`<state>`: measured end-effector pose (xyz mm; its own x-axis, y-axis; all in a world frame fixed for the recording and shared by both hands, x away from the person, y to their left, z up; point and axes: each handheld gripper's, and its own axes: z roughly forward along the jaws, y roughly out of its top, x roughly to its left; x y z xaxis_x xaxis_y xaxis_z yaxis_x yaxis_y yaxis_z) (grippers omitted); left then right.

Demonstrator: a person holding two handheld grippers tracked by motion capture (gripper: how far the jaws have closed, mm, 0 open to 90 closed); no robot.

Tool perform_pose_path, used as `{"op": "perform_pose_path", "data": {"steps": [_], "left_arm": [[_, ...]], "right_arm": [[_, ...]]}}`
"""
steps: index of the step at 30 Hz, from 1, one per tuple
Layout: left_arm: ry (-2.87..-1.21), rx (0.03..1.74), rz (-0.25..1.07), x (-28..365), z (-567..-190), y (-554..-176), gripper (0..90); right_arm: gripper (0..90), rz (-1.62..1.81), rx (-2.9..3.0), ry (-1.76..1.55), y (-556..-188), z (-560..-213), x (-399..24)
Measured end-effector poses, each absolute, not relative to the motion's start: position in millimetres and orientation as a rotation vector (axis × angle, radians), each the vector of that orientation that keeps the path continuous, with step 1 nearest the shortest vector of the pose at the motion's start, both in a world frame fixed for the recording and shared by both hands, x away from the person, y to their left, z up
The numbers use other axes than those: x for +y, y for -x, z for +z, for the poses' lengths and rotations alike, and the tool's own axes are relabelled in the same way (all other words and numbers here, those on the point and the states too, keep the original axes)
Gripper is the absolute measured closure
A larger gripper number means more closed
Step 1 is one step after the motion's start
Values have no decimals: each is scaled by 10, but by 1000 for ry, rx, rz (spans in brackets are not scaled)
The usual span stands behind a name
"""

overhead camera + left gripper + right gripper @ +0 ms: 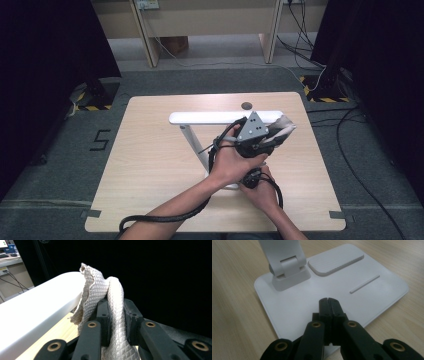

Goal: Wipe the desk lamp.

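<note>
A white desk lamp stands on the wooden table [150, 165], its long head bar [210, 117] level above the tabletop and its slanted arm [195, 145] running down to the base. My left gripper [272, 136] is shut on a grey woven cloth [282, 127] at the bar's right end. In the left gripper view the cloth [100, 292] bunches up between the black jaws and lies against the white head [37, 307]. My right gripper [328, 300] is shut, empty, with its tips on the flat white lamp base [299, 302], close to the arm's hinge [284, 265].
On the base sit a raised ribbed pad [335, 258] and a thin ridge [364, 283]. A dark round spot [246, 106] marks the table's far edge. Beyond the table are wooden furniture legs [145, 35], floor cables [350, 150] and dark curtains on both sides.
</note>
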<state>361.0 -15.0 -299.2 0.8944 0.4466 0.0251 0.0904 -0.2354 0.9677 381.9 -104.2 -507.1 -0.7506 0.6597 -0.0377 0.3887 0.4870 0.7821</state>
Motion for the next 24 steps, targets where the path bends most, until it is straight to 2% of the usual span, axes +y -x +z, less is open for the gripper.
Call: {"op": "perform_pose_path", "data": {"steps": [24], "left_arm": [[-1766, 496, 418, -80, -3086, -3681, 770]], "right_arm": [[900, 1138, 2403, -880, -3818, -5071, -1042]]}}
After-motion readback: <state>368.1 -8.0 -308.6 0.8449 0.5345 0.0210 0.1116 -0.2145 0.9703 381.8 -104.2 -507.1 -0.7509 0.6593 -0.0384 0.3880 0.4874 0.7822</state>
